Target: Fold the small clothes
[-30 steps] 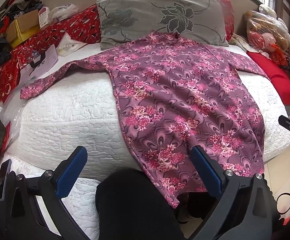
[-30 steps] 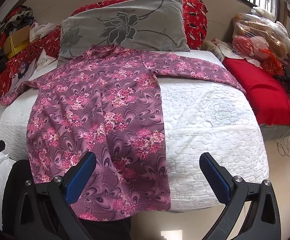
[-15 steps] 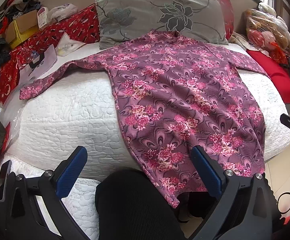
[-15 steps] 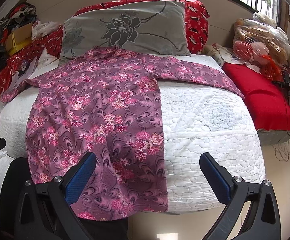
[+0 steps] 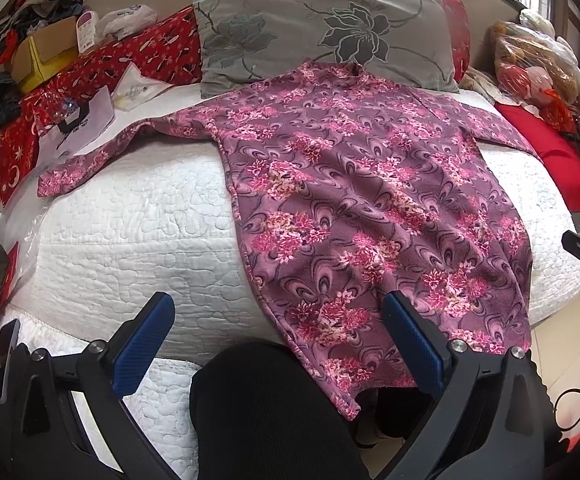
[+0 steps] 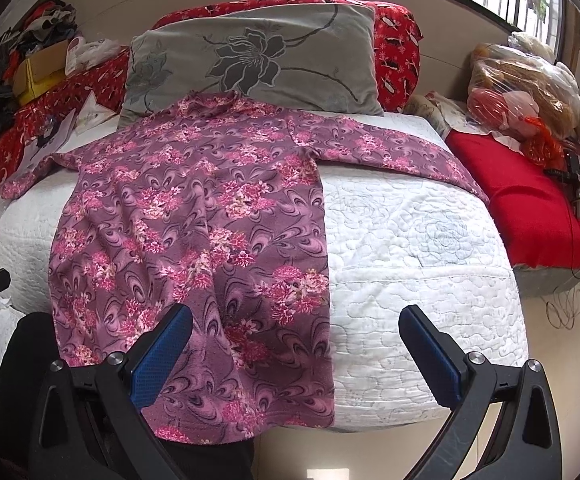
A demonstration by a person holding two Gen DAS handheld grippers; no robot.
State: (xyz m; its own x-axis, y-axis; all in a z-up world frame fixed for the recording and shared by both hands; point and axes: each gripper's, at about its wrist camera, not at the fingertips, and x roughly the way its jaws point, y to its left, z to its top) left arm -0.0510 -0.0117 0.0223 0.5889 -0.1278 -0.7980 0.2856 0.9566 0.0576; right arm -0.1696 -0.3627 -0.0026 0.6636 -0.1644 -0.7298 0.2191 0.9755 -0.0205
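Your left gripper (image 5: 277, 340) and right gripper (image 6: 296, 344) are spread wide, holding nothing.
The shirt (image 5: 362, 208) lies flat on the bed (image 6: 410, 240), hem hanging over the edge.

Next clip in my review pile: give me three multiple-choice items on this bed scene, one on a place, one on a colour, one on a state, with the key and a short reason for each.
1. Where does the collar of the floral garment lie?
A. Against the grey pillow
B. On the floor
C. Under the quilt

2. What colour are the pads on the gripper fingers?
A. Yellow
B. Blue
C. White

3. How are the garment's sleeves?
A. Folded across the chest
B. Rolled up
C. Spread out to both sides

Key: 1 A, the neck end touches the pillow's lower edge at the head of the white quilt. 2 B, both wrist views show blue textured pads. 3 C, one sleeve reaches toward the papers, the other toward the red cushion; the left gripper and right gripper are both open and hold nothing.
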